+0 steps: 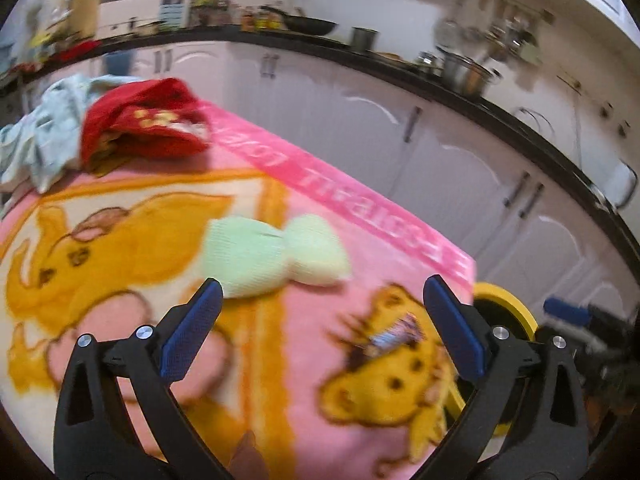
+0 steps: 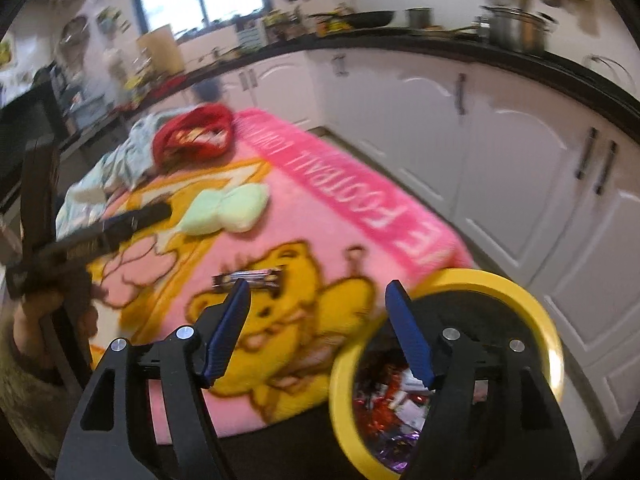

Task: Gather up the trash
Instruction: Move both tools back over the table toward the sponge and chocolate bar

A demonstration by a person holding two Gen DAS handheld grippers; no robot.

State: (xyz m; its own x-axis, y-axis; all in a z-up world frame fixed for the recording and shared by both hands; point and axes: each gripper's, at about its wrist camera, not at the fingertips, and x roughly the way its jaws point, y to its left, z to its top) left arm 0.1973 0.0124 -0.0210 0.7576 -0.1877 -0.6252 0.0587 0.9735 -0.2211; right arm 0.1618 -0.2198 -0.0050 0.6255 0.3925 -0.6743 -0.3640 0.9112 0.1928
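Note:
A shiny candy wrapper (image 1: 394,338) lies on the pink cartoon blanket (image 1: 304,320), on the yellow bear print. It also shows in the right wrist view (image 2: 250,278). A yellow-rimmed trash bin (image 2: 448,360) stands off the blanket's near right corner, holding several wrappers; its rim shows in the left wrist view (image 1: 508,304). My left gripper (image 1: 320,300) is open and empty above the blanket, the wrapper lying between its fingers. My right gripper (image 2: 318,304) is open and empty, between the wrapper and the bin. The left gripper also shows at the left of the right wrist view (image 2: 100,232).
A pale green knitted item (image 1: 276,256) lies mid-blanket. A red cloth (image 1: 144,124) and a light blue cloth (image 1: 44,132) are piled at the far end. White kitchen cabinets (image 1: 440,152) under a dark counter with pots run along the right.

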